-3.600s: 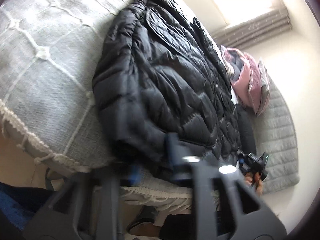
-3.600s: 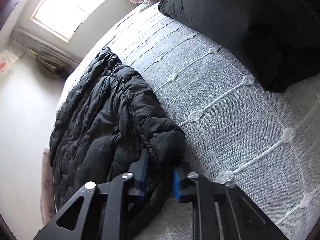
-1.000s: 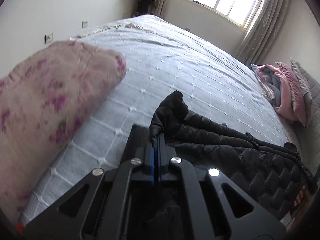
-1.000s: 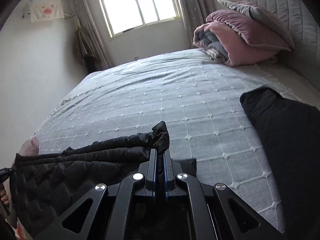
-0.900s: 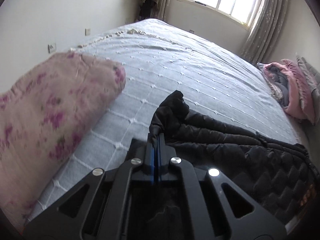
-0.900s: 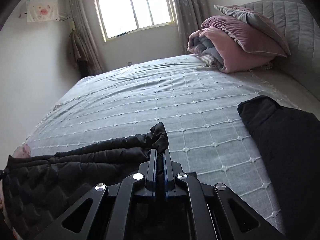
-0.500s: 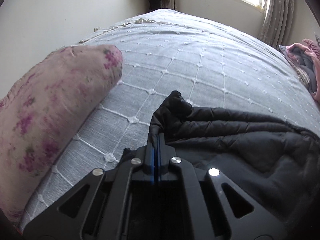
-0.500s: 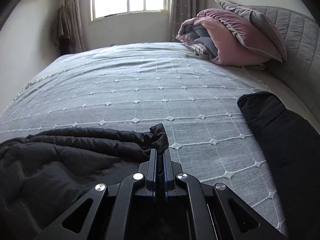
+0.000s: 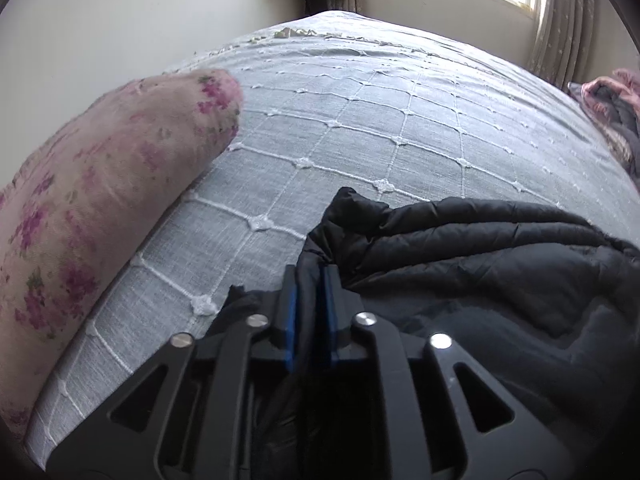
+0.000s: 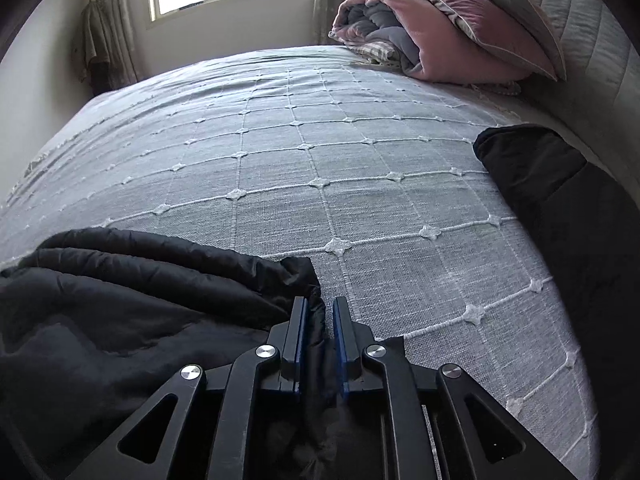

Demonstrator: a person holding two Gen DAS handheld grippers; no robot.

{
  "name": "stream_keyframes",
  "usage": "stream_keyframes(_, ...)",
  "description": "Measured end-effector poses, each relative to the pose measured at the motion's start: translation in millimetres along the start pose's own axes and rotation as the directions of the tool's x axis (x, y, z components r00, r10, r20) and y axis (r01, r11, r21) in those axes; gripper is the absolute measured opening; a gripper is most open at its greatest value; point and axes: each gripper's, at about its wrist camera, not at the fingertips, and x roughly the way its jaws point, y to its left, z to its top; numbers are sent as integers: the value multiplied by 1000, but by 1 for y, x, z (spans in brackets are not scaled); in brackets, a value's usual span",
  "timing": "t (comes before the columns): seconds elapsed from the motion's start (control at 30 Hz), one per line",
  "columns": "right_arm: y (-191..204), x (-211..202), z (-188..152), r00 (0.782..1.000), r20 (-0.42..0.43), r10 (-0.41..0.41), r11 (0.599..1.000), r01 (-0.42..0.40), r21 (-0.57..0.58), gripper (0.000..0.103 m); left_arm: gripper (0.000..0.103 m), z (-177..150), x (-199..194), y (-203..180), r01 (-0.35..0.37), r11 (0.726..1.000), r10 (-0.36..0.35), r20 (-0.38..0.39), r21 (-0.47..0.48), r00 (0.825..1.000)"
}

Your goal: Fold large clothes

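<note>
Right wrist: one black puffer jacket (image 10: 132,300), one pink quilt (image 10: 436,36).

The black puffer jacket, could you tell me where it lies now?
The black puffer jacket lies on the grey bedspread, right of the floral pillow in the left wrist view.

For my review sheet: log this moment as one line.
stage: releasing fold | left gripper: opening, black quilted puffer jacket corner between | right gripper: opening, jacket edge between | jacket on grey bedspread
</note>
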Motion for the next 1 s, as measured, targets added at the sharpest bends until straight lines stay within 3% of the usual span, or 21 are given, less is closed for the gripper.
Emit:
stream_keyframes(0.07,-13,-17,4,998,-15,66,996,-65,63,14,30,2,-12,18,39,997,-40,-8,-61,999)
stream_keyframes(0.17,-37,-65,7,987,63,150,966,-160,203,20,37,4,-61,50,71,975,-54,83,-210,995)
stream_keyframes(0.2,-41,-80,5,983,85,161,958,-177,224,27,42,4,-79,54,78,971,-53,112,-225,992)
stream_keyframes(0.27,-40,-111,-1,973,125,192,948,-217,231,54,45,-1,-105,48,83,975,-57,129,-205,990)
stream_keyframes(0.3,-36,-123,-5,970,132,206,948,-231,218,80,46,-7,-121,36,99,981,-79,123,-166,989)
stream_keyframes(0.33,-27,-138,-11,965,141,220,951,-244,188,84,48,-12,-133,24,109,985,-93,123,-134,988)
stream_keyframes(0.47,29,-169,-36,950,100,295,954,-299,33,84,82,-44,-195,-49,194,979,-200,142,55,969)
stream_keyframes(0.53,71,-183,-53,947,82,310,949,-303,-83,84,83,-57,-212,-74,211,971,-227,166,109,960)
stream_keyframes(0.6,99,-189,-67,943,82,323,938,-308,-159,84,84,-67,-213,-101,228,960,-251,140,162,958)
stream_keyframes(0.73,141,-169,-94,942,26,335,909,-316,-273,76,83,-84,-168,-115,246,956,-254,31,162,967)
stream_keyframes(0.83,155,-143,-103,942,-38,334,895,-330,-302,65,82,-94,-133,-110,227,960,-227,-16,165,974)
stream_keyframes(1.0,159,-121,-104,949,-43,312,902,-310,-301,65,82,-94,-105,-101,228,961,-227,-27,156,974)
